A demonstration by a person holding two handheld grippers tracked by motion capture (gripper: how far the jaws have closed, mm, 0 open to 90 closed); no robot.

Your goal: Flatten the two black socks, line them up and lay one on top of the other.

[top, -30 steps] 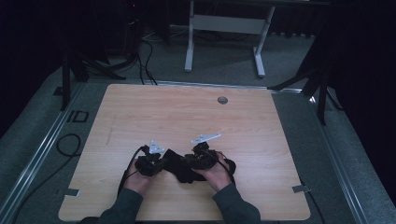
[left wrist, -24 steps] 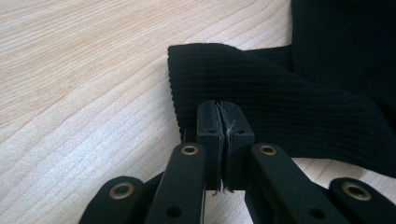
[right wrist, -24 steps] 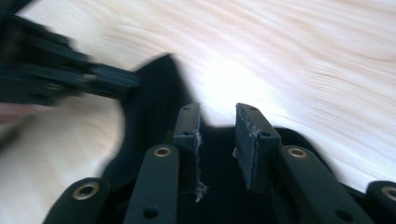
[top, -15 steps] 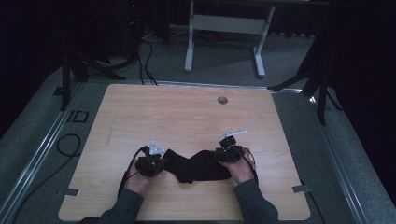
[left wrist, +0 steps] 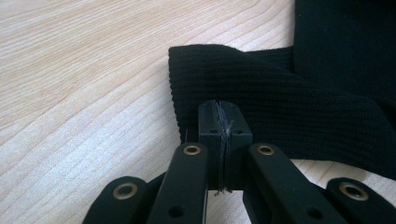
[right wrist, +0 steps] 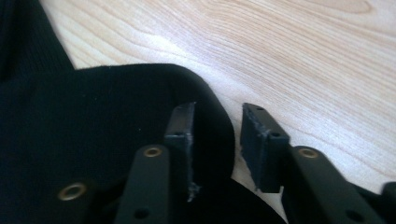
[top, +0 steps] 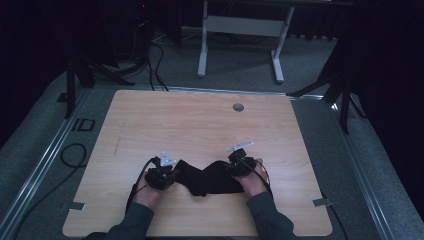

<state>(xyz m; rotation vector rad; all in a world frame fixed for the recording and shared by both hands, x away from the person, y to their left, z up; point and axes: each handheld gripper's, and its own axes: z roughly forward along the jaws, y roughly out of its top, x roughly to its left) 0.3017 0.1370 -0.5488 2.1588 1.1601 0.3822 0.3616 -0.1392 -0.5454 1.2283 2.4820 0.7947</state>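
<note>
Pinching the black knit cloth [left wrist: 280,102], the left gripper [left wrist: 219,140] has its corner, while the right gripper [right wrist: 217,135] gapes astride the opposite edge (ungrasped yet, apparently).

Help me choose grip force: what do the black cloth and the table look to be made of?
The black cloth looks like a soft, matte ribbed knit: fine rows of stitches show, and it folds. The table looks like pale wood or wood-look laminate, smooth, with printed-looking grain; which one can't be told.
</note>
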